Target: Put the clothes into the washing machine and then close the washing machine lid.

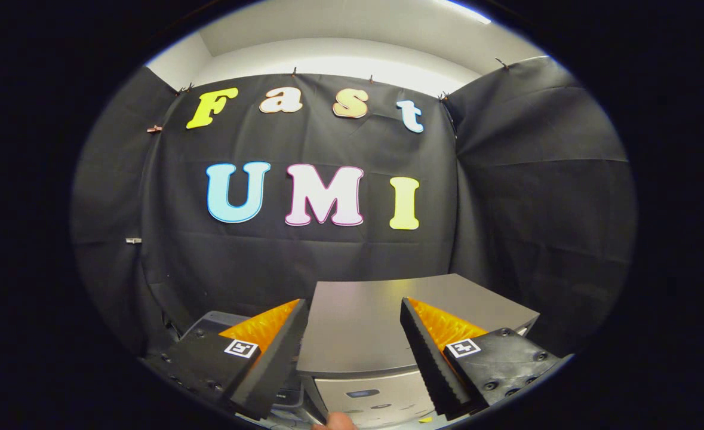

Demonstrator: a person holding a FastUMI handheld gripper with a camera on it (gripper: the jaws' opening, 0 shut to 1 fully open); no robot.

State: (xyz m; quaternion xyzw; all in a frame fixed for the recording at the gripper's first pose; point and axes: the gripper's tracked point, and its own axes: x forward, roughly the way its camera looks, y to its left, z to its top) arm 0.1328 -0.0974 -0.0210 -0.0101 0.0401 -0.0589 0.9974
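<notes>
The gripper (352,334) hangs above the washing machine (381,364), fingers spread wide with nothing between them. The lid (357,325) lies flat and down, which fits either a load finished or one still to go in; clothes are nowhere to judge from. The panel's markings are too small to read, and something, perhaps a fingertip (335,423), shows at its front.

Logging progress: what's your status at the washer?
Gripper open, holding nothing. Grey flat-topped washing machine just ahead between the fingers, lid down. A fingertip shows below, not blocking.
</notes>
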